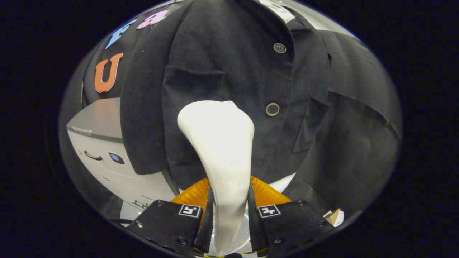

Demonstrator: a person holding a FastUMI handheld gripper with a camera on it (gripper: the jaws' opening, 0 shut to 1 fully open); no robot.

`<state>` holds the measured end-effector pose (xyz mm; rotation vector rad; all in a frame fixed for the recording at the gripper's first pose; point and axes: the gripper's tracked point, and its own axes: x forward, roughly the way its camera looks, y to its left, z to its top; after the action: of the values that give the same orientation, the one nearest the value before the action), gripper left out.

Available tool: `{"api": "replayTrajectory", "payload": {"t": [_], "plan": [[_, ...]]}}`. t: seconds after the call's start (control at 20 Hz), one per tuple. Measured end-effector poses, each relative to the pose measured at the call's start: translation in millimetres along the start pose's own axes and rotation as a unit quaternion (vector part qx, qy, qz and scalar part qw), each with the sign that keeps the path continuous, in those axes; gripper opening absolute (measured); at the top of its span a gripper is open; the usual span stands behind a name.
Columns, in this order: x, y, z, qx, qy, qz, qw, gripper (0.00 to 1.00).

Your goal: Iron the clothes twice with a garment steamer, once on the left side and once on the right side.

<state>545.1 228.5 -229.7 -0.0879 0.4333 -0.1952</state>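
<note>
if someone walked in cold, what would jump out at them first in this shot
The white garment steamer stands out first: its neck is clamped between the fingers of the gripper, and its wide head rises against the cloth ahead. Behind it hangs a dark button-front shirt, with two round buttons just beside the steamer head. A pale appliance sits behind the shirt's sleeve.

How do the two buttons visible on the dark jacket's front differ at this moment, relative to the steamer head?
The upper button sits high near the collar, well beyond the steamer head; the lower button sits level with the head, just beside it. The upper button looks darker; the lower one shows a lighter brownish rim. Both are round and sit on the jacket placket. The gripper is shut on the steamer handle.
</note>
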Motion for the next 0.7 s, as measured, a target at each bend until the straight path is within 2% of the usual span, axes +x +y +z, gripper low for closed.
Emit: {"api": "replayTrajectory", "payload": {"t": [0.5, 0.7], "plan": [[17, 13, -78, -0.004, 0.062, 0.014, 0.998, 0.45], [11, 10, -95, -0.003, 0.072, 0.021, 0.997, 0.44]]}}
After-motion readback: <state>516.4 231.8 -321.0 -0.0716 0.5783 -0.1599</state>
